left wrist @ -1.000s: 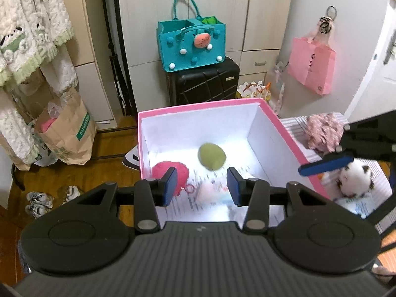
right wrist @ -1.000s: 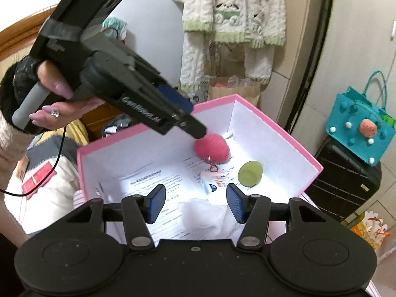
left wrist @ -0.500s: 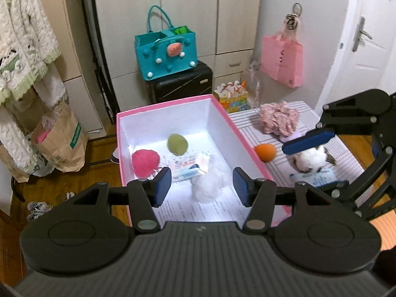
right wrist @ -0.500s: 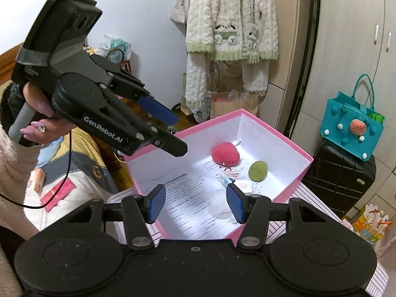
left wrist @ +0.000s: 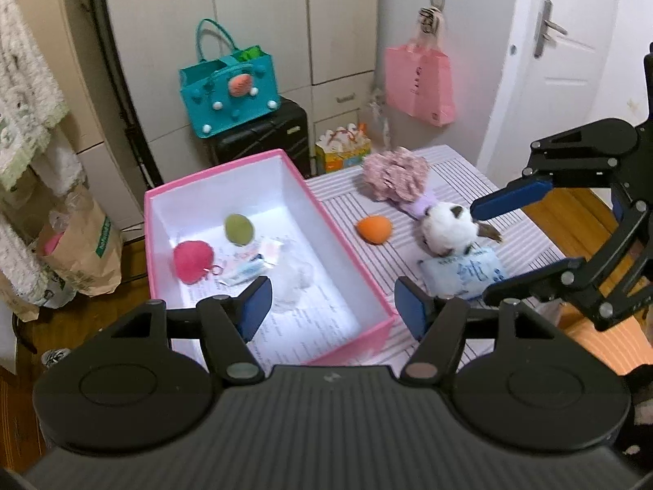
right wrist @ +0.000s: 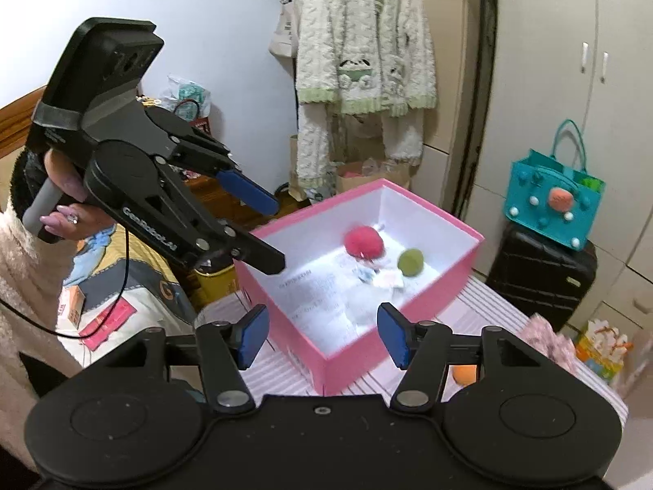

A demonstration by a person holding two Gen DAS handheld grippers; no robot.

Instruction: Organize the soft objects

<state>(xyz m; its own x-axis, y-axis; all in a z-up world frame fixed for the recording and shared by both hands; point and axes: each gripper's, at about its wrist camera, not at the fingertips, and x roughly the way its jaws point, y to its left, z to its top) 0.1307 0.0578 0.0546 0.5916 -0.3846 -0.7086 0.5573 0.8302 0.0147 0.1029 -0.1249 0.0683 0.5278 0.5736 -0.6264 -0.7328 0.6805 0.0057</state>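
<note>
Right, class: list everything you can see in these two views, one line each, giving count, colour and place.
Box: one, pink, white inside, on striped table.
Red puff: one, in box.
Green ball: one, in box.
White fluff: one, in box.
Orange sponge: one, on table beside box.
Pink scrunchy puff: one, table's far end.
White plush toy: one, on table.
Pale blue pouch: one, beside plush.
Teal bag: one, on black suitcase.
Pink bag: one, hanging.
Left tongs: open.
Right tongs: open.
</note>
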